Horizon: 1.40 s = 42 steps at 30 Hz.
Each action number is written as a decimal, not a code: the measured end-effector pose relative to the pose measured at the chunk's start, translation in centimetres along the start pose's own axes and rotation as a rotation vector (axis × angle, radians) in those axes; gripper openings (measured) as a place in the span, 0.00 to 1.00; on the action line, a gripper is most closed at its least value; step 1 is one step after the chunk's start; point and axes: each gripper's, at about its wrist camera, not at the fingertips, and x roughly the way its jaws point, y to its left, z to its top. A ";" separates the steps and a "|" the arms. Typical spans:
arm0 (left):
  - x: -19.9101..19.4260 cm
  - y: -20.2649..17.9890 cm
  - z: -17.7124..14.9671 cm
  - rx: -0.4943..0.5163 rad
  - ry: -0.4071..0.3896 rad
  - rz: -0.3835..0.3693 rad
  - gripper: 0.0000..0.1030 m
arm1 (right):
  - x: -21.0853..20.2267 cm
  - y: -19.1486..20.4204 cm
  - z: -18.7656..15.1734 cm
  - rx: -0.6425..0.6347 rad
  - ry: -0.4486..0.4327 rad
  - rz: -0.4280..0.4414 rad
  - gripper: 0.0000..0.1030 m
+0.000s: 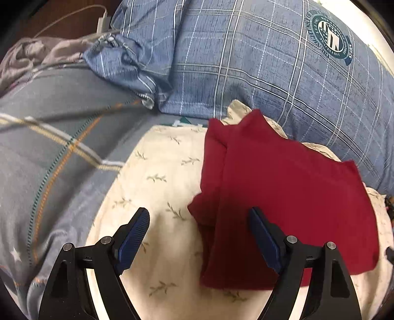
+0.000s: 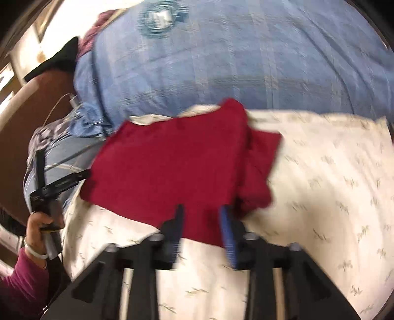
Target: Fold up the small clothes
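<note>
A dark red garment (image 1: 283, 197) lies folded on a cream cloth with a leaf print (image 1: 160, 172). In the left wrist view its left edge is doubled over in a narrow flap. My left gripper (image 1: 198, 213) hangs wide open over that left edge, with nothing between its pads. The right wrist view is blurred. There the red garment (image 2: 167, 167) lies flat, with a crumpled part on its right. My right gripper (image 2: 203, 209) is over the garment's near edge, its jaws apart and not pinching the fabric.
A blue plaid quilt (image 1: 246, 61) with a round badge bulges behind the garment (image 2: 221, 61). Grey-blue bedding (image 1: 49, 160) lies left, a white charger and cable (image 1: 101, 22) beyond. A hand (image 2: 37, 229) in a magenta sleeve holds the other gripper at the left edge.
</note>
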 end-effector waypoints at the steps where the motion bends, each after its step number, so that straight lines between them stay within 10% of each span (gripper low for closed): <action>1: 0.1 0.0 -0.2 -0.003 -0.007 -0.002 0.79 | 0.3 1.0 0.4 -0.024 -0.003 0.004 0.43; 11: 2.3 -0.1 -0.4 0.023 -0.020 -0.010 0.80 | 12.8 10.7 6.1 -0.122 0.075 0.107 0.40; 26: 4.4 0.6 1.0 -0.001 0.031 -0.033 0.82 | 25.2 19.7 12.9 -0.238 0.129 0.039 0.39; 37: 5.0 1.5 1.5 -0.038 0.067 -0.073 0.82 | 28.7 19.6 14.2 -0.174 0.159 0.029 0.40; 42: 4.7 2.3 1.6 -0.070 0.064 -0.080 0.81 | 26.1 19.3 14.5 -0.112 0.188 0.108 0.62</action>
